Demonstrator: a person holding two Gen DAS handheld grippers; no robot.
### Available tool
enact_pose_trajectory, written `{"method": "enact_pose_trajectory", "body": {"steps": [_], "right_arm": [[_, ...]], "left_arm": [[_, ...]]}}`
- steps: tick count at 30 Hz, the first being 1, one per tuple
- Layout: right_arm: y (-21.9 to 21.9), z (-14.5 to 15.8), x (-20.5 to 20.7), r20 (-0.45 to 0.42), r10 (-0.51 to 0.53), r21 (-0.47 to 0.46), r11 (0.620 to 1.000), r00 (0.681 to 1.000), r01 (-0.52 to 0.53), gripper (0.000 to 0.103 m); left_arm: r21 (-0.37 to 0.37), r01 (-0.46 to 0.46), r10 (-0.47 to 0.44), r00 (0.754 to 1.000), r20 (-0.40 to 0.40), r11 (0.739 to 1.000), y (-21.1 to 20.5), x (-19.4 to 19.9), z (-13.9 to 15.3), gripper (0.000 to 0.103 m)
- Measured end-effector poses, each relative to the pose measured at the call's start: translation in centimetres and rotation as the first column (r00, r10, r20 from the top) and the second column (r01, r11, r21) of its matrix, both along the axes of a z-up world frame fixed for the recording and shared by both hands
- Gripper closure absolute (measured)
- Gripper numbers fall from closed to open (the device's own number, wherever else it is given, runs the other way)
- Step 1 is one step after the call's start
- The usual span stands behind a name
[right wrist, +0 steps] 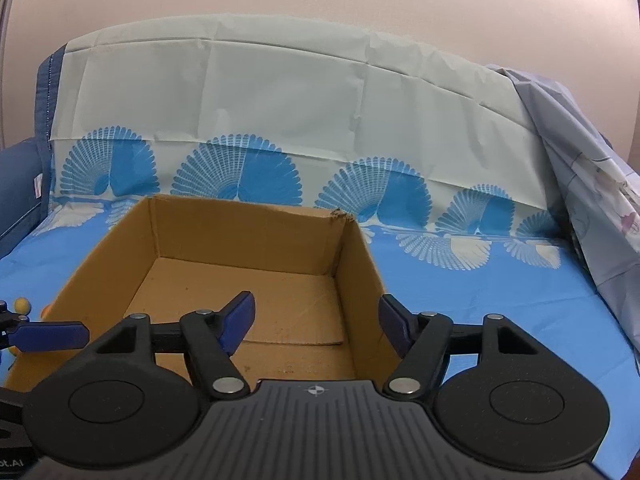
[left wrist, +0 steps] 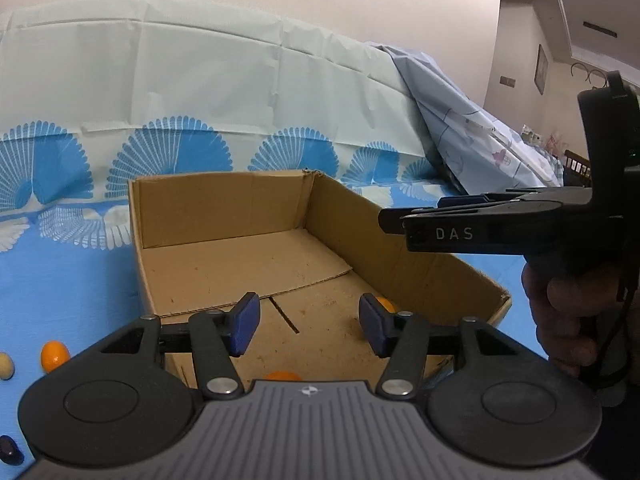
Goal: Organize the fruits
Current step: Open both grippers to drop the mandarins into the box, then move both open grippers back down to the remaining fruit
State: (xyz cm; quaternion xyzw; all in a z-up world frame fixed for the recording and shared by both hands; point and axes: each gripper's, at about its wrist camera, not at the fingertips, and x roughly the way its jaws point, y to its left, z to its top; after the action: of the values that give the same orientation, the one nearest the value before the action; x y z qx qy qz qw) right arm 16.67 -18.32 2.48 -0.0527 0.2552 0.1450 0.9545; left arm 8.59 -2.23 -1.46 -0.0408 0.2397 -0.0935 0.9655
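Both grippers hung over an open cardboard box (left wrist: 224, 248) that sat on a bright blue cloth (left wrist: 72, 280) printed with white and blue fan shapes. The cloth ran up behind the box over something tall, and a second, paler sheet (left wrist: 472, 128) was draped to the right of it.

The left gripper (left wrist: 308, 326) pointed down into the near end of the box, its jaws standing apart with nothing between them, the blue pads clear of everything. Two orange fruits were inside the box: one (left wrist: 386, 304) lay against the right wall, half hidden behind the right pad, and another (left wrist: 282, 376) just peeked above the gripper's body at the near edge. Outside the box, to the left on the cloth, lay one more orange fruit (left wrist: 54, 356), a pale beige one (left wrist: 6, 365) beside it, and a dark one (left wrist: 10, 450) nearer the camera (too cut off at the edge to name).

The right gripper (right wrist: 316, 324) hovered over the box's right wall (right wrist: 360, 280), jaws likewise parted and holding nothing, with the wall passing between them. From the left view it showed side on, gripped by a person's hand (left wrist: 568, 320). From the right view a small yellow fruit (right wrist: 21, 303) showed far left, beyond the box.
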Motion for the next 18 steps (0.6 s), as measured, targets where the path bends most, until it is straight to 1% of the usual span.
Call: {"method": "enact_pose_trajectory", "body": {"steps": [3, 7, 9, 12, 15, 17, 18], "right_arm": [[0.2, -0.1, -0.1, 0.006, -0.015, -0.01, 1.0, 1.0, 0.015, 0.033], [0.6, -0.1, -0.3, 0.019, -0.027, -0.023, 0.999, 0.999, 0.028, 0.033], [0.7, 0.0, -0.5, 0.03, -0.031, -0.022, 0.999, 0.999, 0.031, 0.033], [0.9, 0.2, -0.7, 0.036, -0.042, -0.01, 0.999, 0.998, 0.043, 0.033], [1.1, 0.5, -1.1, 0.047, -0.05, 0.002, 0.999, 0.998, 0.05, 0.034], [1.4, 0.6, -1.5, 0.055, -0.047, 0.009, 0.999, 0.997, 0.047, 0.034], [1.5, 0.8, -1.6, 0.06, -0.046, 0.011, 0.999, 0.997, 0.046, 0.036]], "left_arm": [[0.017, -0.016, 0.016, 1.0, 0.02, 1.0, -0.1, -0.2, 0.0, 0.043], [0.037, -0.026, 0.022, 0.995, 0.097, 0.999, -0.3, -1.2, 0.2, 0.043], [0.051, -0.031, 0.024, 0.992, 0.122, 0.998, -0.4, -1.6, 0.3, 0.043], [0.048, -0.028, 0.022, 0.993, 0.12, 0.998, -0.3, -2.1, 0.6, 0.043], [0.062, -0.036, 0.027, 0.99, 0.135, 0.997, 0.1, -2.7, 1.0, 0.043], [0.072, -0.05, 0.039, 0.988, 0.15, 0.996, 0.5, -3.4, 1.4, 0.049], [0.076, -0.06, 0.048, 0.987, 0.155, 0.995, 0.7, -3.7, 1.6, 0.055]]}}
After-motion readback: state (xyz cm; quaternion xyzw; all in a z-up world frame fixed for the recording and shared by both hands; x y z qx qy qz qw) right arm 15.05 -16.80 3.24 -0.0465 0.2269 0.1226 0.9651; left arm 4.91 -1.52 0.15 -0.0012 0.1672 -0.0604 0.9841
